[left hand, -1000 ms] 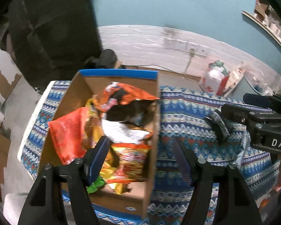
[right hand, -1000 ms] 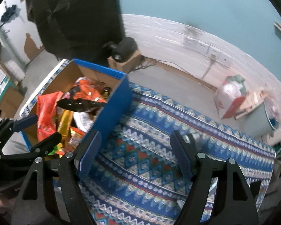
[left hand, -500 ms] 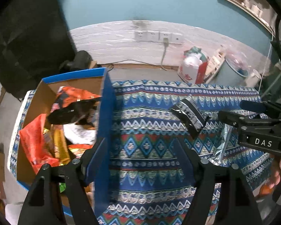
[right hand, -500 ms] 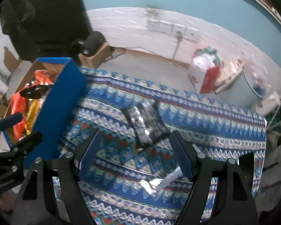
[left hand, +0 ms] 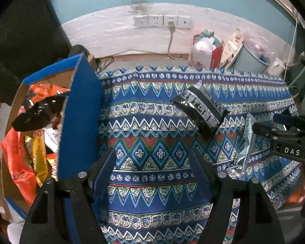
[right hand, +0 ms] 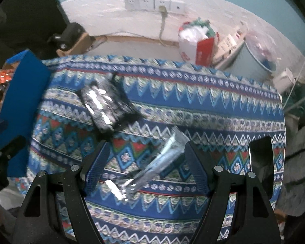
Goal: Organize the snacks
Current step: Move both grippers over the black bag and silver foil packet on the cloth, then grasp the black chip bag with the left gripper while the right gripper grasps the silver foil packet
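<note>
A blue cardboard box (left hand: 79, 113) at the table's left holds several snack bags, orange (left hand: 14, 162), black and yellow ones. A black snack packet (left hand: 199, 109) lies on the patterned cloth (left hand: 152, 156); it also shows in the right wrist view (right hand: 105, 105). A silver packet (right hand: 158, 162) lies nearer, right in front of my right gripper (right hand: 145, 162), which is open and empty. In the left wrist view the silver packet (left hand: 244, 146) lies at the right. My left gripper (left hand: 152, 162) is open and empty beside the box's right wall.
Behind the table stand a red and white bag (left hand: 205, 52), a grey bin (left hand: 252, 59) and a wall with sockets (left hand: 162, 20). A black object on a small carton (right hand: 71, 36) sits on the floor at the back left. The table's far edge is near.
Both grippers have swung right, away from above the box toward the open cloth. The black and silver packets have come into view, and the right gripper now hovers over the silver one.
</note>
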